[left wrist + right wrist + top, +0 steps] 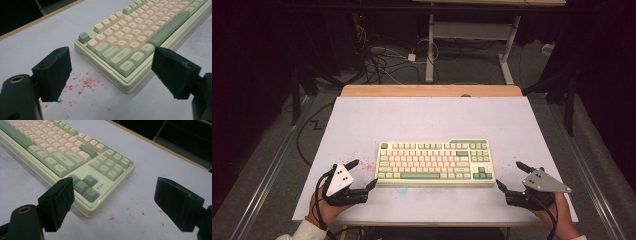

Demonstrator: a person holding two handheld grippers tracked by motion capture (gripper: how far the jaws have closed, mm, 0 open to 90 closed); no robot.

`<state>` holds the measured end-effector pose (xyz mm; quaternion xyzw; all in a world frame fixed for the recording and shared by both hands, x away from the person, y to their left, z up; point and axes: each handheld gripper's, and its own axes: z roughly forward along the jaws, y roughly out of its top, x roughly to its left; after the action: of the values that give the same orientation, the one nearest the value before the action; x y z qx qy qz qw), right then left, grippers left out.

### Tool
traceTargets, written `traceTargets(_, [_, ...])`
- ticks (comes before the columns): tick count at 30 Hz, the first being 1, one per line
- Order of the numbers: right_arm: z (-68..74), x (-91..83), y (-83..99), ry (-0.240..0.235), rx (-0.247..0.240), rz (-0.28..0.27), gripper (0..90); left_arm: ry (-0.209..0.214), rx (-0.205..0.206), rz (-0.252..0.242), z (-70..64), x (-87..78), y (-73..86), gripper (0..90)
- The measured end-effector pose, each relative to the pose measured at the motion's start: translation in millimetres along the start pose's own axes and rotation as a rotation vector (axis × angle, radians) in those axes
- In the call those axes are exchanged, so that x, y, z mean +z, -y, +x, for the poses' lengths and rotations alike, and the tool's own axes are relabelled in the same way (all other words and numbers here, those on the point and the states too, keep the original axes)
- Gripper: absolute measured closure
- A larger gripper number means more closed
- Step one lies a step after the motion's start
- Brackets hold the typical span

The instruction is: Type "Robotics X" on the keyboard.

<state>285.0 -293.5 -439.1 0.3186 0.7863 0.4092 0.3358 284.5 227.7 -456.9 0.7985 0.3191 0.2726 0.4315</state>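
keyboard (435, 162): green and cream, flat on the white desk (362, 120), centred, slightly toward the near edge. Long axis runs 9-to-3 o'clock, parallel to that edge.
left hand-held gripper (362, 176): at the keyboard's near-left corner, jaws spread wide, nothing between them. In the left gripper view (111, 72) the Ctrl corner sits right in the gap between the jaws, just ahead of the tips; no contact visible.
right hand-held gripper (511, 176): at the near-right corner, jaws equally wide, holding nothing. In the right gripper view (113, 202) the arrow-key corner lies just ahead of the left jaw, the other jaw well off over bare desk.
bearing: from the left unit the keyboard lies toward 2 o'clock; from the right unit toward 10 o'clock. Both point inward at the short ends.
nearer side: roughly a tie, one unit per end; left tip looks marginally closer to the case.
red specks (83, 83): scattered on the desk by the left end, a few by the right end too; stain, not an obstacle.
step (judgement): pre-grasp, looks like a two-ended pickup or shift.
next move (judgement): each unit needs to close in along the long axis to straddle its own corner.
risk (judgement): uneven closing would yaw the keyboard on the desk.
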Motion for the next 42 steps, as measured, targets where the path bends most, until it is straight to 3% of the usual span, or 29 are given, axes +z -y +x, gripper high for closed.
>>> traceTargets(12, [-5.4, -10.5, -3.0, -0.017, 0.022, -0.071, 19.6, 0.004, -0.014, -0.009, 3.3, -1.2, -2.0, 16.3])
traceTargets(18, [-5.9, -11.5, -4.8, -0.011, 0.010, -0.070, 19.5, 0.007, 0.004, -0.010, 2.8, -0.5, -4.8, 16.3])
traceTargets(23, [-7.5, -9.8, -10.7, -0.007, 0.014, -0.084, 19.4, 0.016, -0.008, -0.015, 6.0, 0.9, -10.0, 16.5])
traceTargets(28, [-9.3, -11.7, -17.6, -0.034, 0.023, -0.128, 19.2, 0.017, -0.014, 0.002, 11.2, 5.6, -22.4, 19.9])
traceTargets(34, [-5.9, -2.5, -31.2, -0.065, -0.002, -0.110, 17.9, 0.008, -0.031, -0.002, 20.3, 14.7, -44.5, 24.9])
traceTargets(37, [-4.6, 8.2, -39.7, -0.097, 0.008, -0.097, 25.6, -0.008, -0.027, -0.014, 23.0, 22.6, -56.7, 24.9])
traceTargets(38, [-4.6, 8.2, -39.7, -0.097, 0.008, -0.097, 25.6, -0.018, -0.010, -0.026, 24.2, 25.8, -60.4, 24.9])
traceTargets(42, [-3.1, 20.8, -47.0, -0.119, -0.012, -0.081, 35.6, -0.013, 0.005, -0.041, 24.9, 40.1, -72.7, 24.5])
